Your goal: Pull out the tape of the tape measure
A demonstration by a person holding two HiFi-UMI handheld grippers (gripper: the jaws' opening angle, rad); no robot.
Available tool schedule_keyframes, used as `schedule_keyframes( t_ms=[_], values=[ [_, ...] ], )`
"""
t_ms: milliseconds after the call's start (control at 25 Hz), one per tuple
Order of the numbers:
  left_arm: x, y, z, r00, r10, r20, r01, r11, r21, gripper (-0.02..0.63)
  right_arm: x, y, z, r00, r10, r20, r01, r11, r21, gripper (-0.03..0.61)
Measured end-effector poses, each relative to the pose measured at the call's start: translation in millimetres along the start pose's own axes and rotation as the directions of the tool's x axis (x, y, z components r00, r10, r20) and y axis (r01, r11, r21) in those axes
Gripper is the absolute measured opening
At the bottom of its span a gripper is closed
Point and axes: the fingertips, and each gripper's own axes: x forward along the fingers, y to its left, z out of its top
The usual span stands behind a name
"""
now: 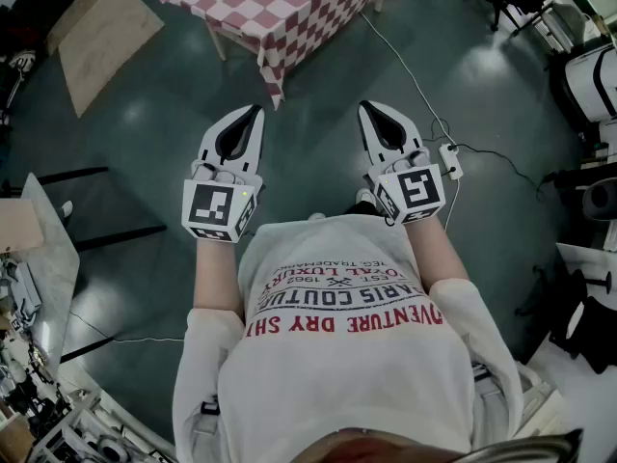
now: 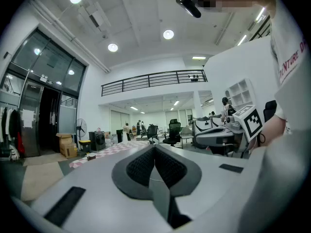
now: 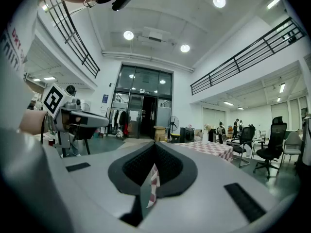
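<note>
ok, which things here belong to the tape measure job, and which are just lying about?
Job:
left gripper, shut, empty
right gripper, shut, empty
checkered table, likely the work spot
tape measure: can't be made out

Lying about:
power strip
cable
tan floor sheet
office chair

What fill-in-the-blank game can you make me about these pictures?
The left gripper and the right gripper both have their jaws ____.
The table ahead wears a cloth checked in white and ____.
The power strip lies on the floor nearest the ____ gripper.
Missing words: shut; red; right.
</note>
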Motion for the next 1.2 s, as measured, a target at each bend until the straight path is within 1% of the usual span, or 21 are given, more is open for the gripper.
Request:
schedule_keyframes(
  t_ms=[480,640,680,760,800,880,1000,1200],
  values=[
    [12,2,4,1.000,-0.003,0.008,0.003,1.000,-0.020,0.017,5,-11,-5,1.000,0.003,-0.028,-0.003,1.000,0.008,0.028],
    [21,5,4,1.000,-0.009,0.028,0.010,1.000,-0.027,0.018,13,-17,-7,1.000,0.014,-0.020,-0.013,0.999,0.040,0.029],
    [25,6,4,0.999,-0.008,0.032,0.008,1.000,-0.021,0.050,16,-21,-6,1.000,0.006,-0.016,-0.005,0.999,0.041,0.029],
    [34,10,2,1.000,-0.005,0.020,0.005,1.000,0.001,0.269,23,-30,-5,1.000,-0.012,-0.018,0.013,0.999,0.029,0.032],
    [38,12,0,1.000,0.000,0.011,0.000,1.000,0.010,0.282,27,-35,-5,1.000,-0.017,-0.021,0.018,1.000,0.023,0.046],
    [47,19,-2,1.000,0.012,0.004,-0.012,1.000,0.011,0.282,35,-47,-5,0.999,-0.025,-0.025,0.026,1.000,0.016,0.167],
    [63,27,-8,0.999,0.031,-0.008,-0.031,0.999,-0.011,0.282,49,-67,-10,0.999,-0.029,-0.041,0.030,0.999,0.013,0.172],
    [112,33,-19,0.997,0.066,-0.036,-0.066,0.998,-0.013,0.282,80,-113,-27,0.998,0.014,-0.055,-0.013,1.000,0.023,0.172]
  ],
)
